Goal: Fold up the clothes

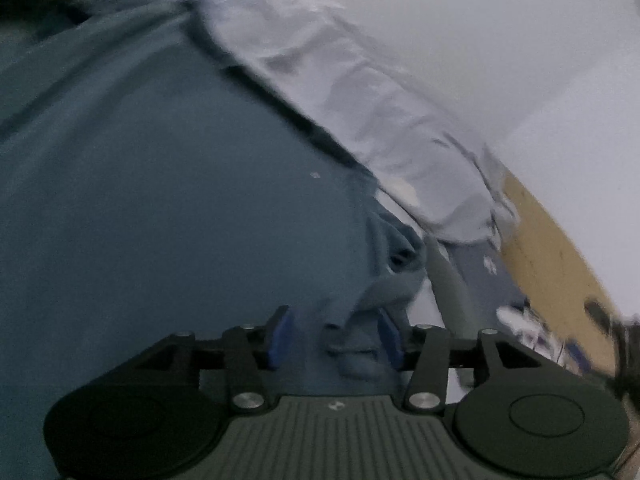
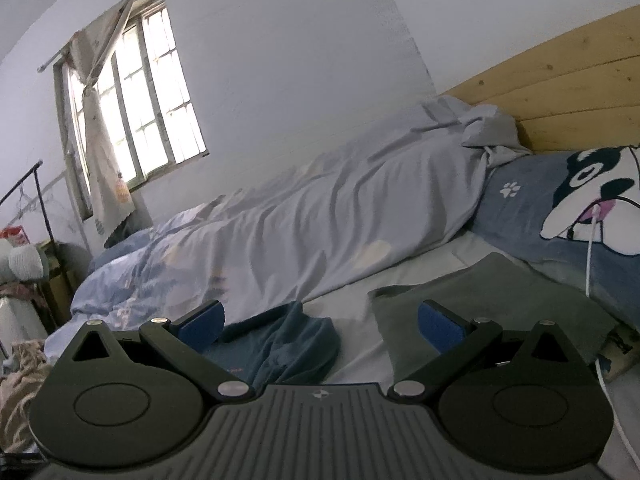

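A teal-blue garment (image 1: pixel 160 184) lies spread across the bed and fills most of the left wrist view. My left gripper (image 1: pixel 334 320) hovers low over its rumpled edge, blue pads apart. A raised fold of that cloth (image 1: pixel 372 300) stands between them, close to the right pad, and neither pad presses on it. In the right wrist view my right gripper (image 2: pixel 320 312) is open wide, with a bunched end of the teal garment (image 2: pixel 280 344) lying on the sheet below and between its fingers. A folded grey-green garment (image 2: pixel 492 300) rests flat to the right of it.
A crumpled pale quilt (image 2: pixel 320 220) runs along the wall side of the bed. A blue pillow with a cartoon dog (image 2: pixel 560 208) leans on the wooden headboard (image 2: pixel 560 88). A white cable (image 2: pixel 590 252) hangs at the right. The window (image 2: pixel 136 112) and a clothes rack (image 2: pixel 40 200) stand at the left.
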Available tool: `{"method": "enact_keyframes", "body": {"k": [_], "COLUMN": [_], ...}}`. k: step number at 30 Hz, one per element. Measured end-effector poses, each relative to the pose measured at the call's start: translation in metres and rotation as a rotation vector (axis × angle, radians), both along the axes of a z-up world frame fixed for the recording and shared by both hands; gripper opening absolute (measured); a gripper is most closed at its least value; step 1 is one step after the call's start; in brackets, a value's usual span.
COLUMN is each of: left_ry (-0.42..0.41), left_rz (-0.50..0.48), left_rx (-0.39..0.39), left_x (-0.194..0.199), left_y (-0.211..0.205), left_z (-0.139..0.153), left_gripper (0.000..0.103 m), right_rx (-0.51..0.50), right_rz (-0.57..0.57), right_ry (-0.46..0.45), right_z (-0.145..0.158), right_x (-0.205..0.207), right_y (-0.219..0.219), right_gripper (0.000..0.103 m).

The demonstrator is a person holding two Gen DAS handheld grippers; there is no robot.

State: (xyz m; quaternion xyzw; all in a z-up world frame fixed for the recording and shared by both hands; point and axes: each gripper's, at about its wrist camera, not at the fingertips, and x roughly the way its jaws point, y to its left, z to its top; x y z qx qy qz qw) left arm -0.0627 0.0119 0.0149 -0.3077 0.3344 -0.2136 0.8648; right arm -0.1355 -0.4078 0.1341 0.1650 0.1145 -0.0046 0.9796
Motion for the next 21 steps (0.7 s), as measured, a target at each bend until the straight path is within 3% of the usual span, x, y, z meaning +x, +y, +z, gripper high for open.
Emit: {"method": "enact_keyframes", "body": {"k": [5, 7, 12, 14, 15, 16, 21], "left_ry": [-0.079, -0.078, -0.082, -0.093, -0.098, -0.103, -0.148], "left_rz": [-0.025, -0.03, -0.056, -0.071, -0.078, -0.08, -0.108], "left_rx": [0.196, 0.218, 0.199, 0.187, 0.182, 0.18, 0.112], "left_x": [0.001, 0.004, 0.009, 0.01, 0.01, 0.012, 0.011], "left_y": [-0.024, -0.027, -0.033, -0.035, -0.036, -0.038, -0.042], "left_z": [0.008, 0.004, 0.003, 0.004, 0.006, 0.008, 0.037], "left_gripper": [0.048, 0.048, 0.043, 0.024, 0.007, 0.003, 0.0], "right_rx": [-0.023, -0.033, -0.054, -0.06, -0.063, -0.065, -0.065], "right_rz": [0.017, 0.024, 0.045, 0.051, 0.053, 0.056, 0.065], "right_ry": [0.012, 0.016, 0.024, 0.029, 0.03, 0.031, 0.034], "right_z": [-0.002, -0.003, -0.006, -0.007, -0.007, -0.008, -0.009], "right_x": [0.004, 0.006, 0.01, 0.012, 0.013, 0.014, 0.019], "right_y": [0.01, 0.013, 0.023, 0.026, 0.028, 0.029, 0.036], "right_gripper": [0.103, 0.103, 0.103, 0.103, 0.103, 0.103, 0.103]}}
